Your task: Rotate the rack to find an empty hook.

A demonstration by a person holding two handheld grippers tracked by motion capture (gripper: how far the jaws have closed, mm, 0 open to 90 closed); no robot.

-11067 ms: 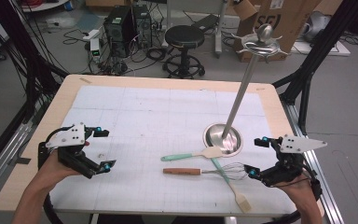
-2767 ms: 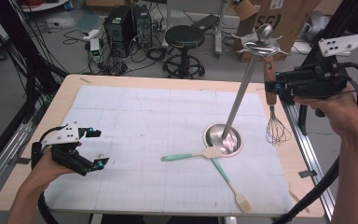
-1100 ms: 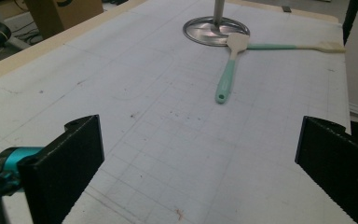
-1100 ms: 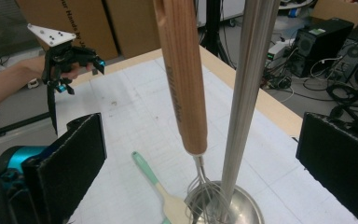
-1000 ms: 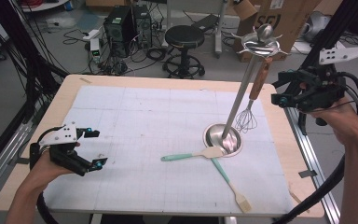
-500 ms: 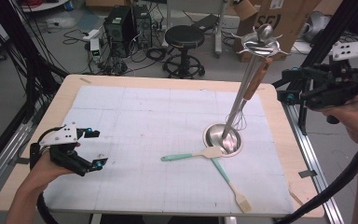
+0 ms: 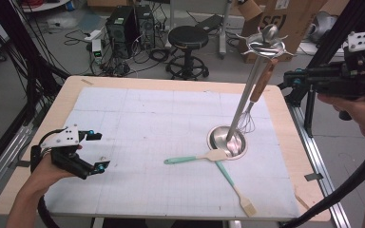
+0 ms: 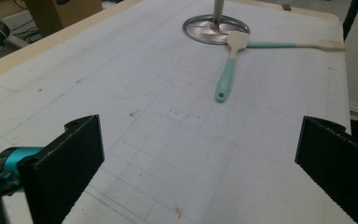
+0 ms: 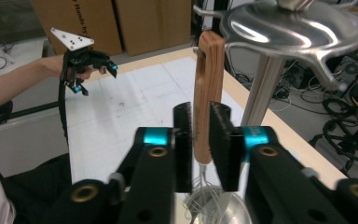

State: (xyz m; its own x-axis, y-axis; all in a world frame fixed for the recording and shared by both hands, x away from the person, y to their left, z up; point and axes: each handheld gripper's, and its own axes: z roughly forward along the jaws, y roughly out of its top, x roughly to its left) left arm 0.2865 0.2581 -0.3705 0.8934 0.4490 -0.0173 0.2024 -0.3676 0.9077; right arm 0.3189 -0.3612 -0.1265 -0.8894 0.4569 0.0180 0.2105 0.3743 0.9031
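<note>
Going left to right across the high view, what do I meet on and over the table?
Left gripper held low over the white gridded mat → mint-handled spatula → round steel base of the utensil stand → wooden-handled wire whisk hanging from the stand's top → right gripper, raised beyond the table's right edge.

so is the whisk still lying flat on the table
No, the whisk hangs by its wooden handle from a hook of the metal stand, wires down over the base.
</note>
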